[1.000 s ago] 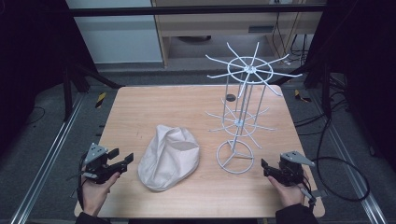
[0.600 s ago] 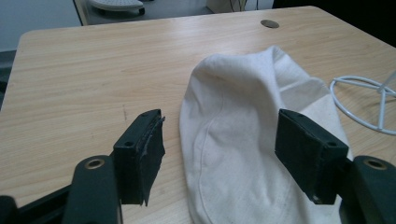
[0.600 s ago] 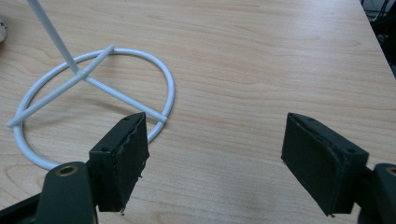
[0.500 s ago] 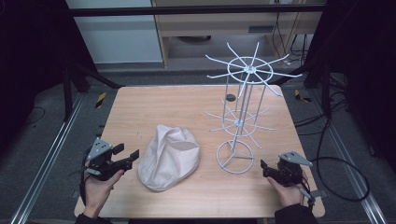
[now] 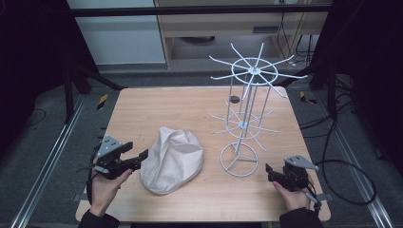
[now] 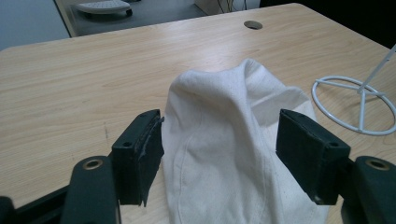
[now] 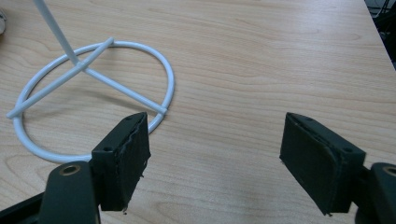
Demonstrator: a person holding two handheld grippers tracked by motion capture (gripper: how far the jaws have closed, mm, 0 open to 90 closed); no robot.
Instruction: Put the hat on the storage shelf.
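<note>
Because the white cloth cap (image 5: 171, 159) lies crumpled on the wooden table (image 5: 190, 109) straight ahead of the left gripper (image 5: 139, 156), its long axis running away from that gripper's open jaws, the reach looks short and direct: in the left gripper view the cap (image 6: 233, 140) sits between the spread pads, its near edge almost level with them, not yet pinched. Beyond it stands the white wire rack (image 5: 247, 114). The right gripper (image 5: 268, 172), also open and empty, hovers just beside the rack's ring base (image 7: 93, 88), farther from the cap.
</note>
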